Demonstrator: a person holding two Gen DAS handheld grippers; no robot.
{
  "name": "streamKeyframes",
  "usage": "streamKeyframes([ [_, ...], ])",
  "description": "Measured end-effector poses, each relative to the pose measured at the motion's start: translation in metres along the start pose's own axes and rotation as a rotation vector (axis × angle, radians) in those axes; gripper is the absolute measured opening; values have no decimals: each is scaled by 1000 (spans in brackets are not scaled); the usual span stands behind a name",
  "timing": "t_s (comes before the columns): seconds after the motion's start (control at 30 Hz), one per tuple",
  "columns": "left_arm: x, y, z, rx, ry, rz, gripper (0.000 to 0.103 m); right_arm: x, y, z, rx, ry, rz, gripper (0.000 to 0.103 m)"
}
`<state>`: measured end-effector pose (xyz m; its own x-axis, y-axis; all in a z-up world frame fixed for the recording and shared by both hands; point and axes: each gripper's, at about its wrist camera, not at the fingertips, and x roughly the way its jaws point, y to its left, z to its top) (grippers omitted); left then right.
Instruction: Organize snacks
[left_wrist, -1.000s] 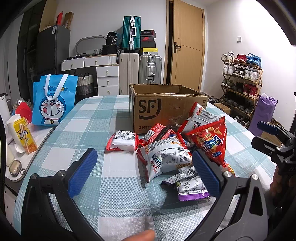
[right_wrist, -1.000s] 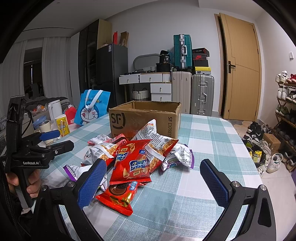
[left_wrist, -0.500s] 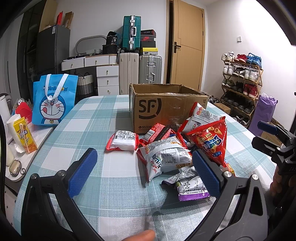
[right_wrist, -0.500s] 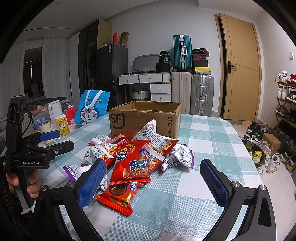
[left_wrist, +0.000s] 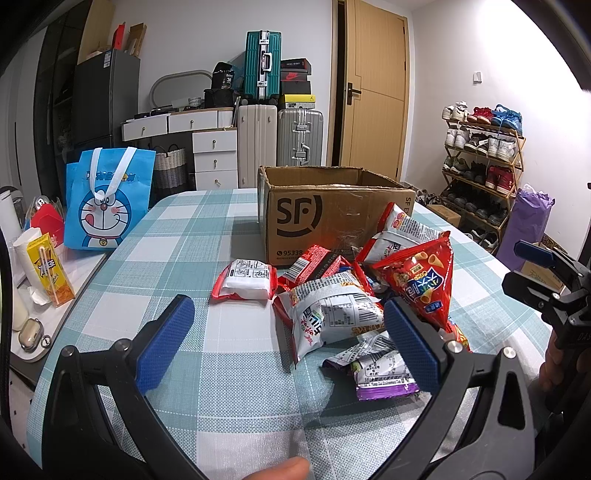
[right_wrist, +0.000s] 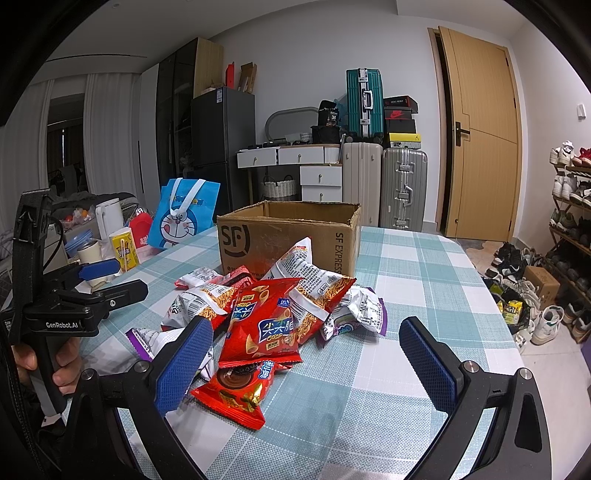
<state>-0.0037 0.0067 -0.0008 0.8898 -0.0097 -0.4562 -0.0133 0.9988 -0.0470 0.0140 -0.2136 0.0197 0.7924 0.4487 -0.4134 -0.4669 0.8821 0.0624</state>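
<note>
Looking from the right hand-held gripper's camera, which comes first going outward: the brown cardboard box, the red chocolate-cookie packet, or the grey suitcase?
1. Red chocolate-cookie packet, just ahead, between the open fingers.
2. Brown cardboard box, mid-table behind the pile.
3. Grey suitcase, against the far wall.

1. Cardboard box (left_wrist: 332, 218): brown, "SF" logo on its front, top open, upright on the checked table (left_wrist: 177, 258).
2. Snack pile just in front of the box, packets overlapping.
3. Red cone-snack bag (right_wrist: 264, 325): propped atop the pile.
4. White-and-red packet (left_wrist: 245, 282): flat, at the pile's left edge.
5. Purple-edged packet (left_wrist: 384, 373): nearest, print side up.
6. Red cookie packet (right_wrist: 236, 391): flat, partly under the cone-snack bag.
</note>
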Motion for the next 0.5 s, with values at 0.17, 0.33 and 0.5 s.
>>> streamKeyframes([
  [0.17,0,0,0,1,1,0,102,0,0,0,0,-2,-1,103],
  [0.33,1,1,0,2,1,6,102,0,0,0,1,2,-1,103],
  [0.5,2,3,-1,3,7,13,102,1,0,-1,2,9,-3,103],
])
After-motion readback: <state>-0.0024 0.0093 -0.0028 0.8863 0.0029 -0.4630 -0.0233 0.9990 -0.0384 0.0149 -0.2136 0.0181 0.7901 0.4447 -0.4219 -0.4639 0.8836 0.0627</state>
